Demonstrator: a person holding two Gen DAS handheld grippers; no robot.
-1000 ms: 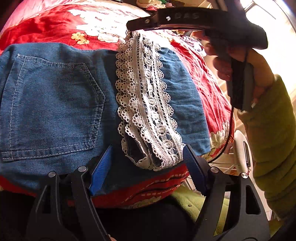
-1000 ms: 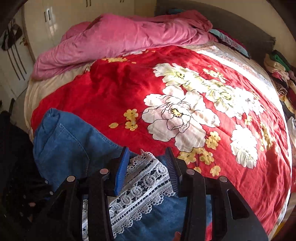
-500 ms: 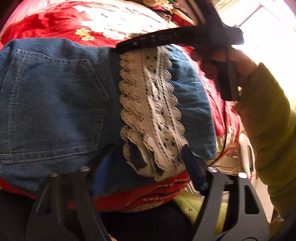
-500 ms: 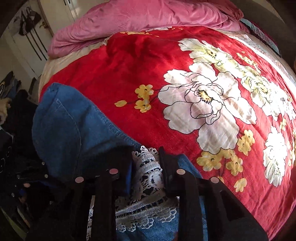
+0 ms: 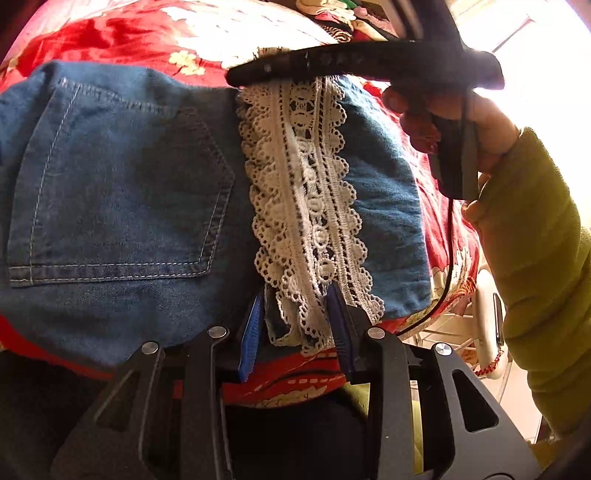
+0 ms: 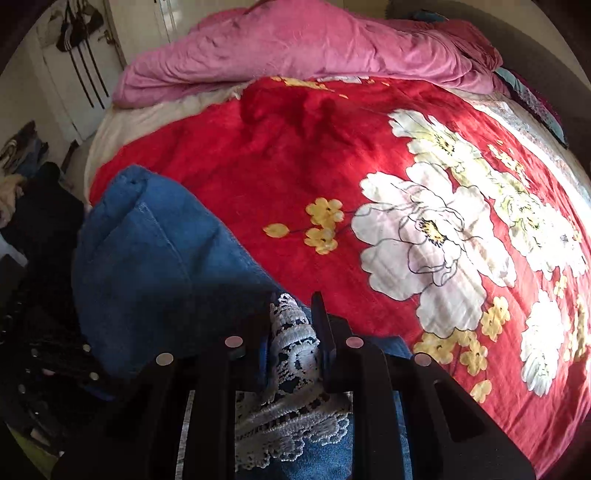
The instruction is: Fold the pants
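Your denim pants (image 5: 122,192) lie folded on the red floral blanket (image 6: 332,177), at the near edge of the bed by you. The back pocket (image 5: 118,184) faces up. The white lace trim (image 5: 306,206) marks the long axis of the hem end: it runs straight away from your left gripper (image 5: 295,317) toward your right gripper (image 6: 291,332).

Your left gripper has its blue pads closed narrowly on the near end of the lace trim, at the bed's near edge. Your right gripper clamps the far end of the same trim, its jaws drawn in tight on the lace and denim. Seen from the left wrist, your right hand (image 5: 458,125) in the green sleeve (image 5: 535,266) holds its handle over the bed's right edge.

A pink duvet (image 6: 303,51) is heaped along the far edge, well apart from the pants. Clothing (image 5: 332,18) is piled near the far right corner.
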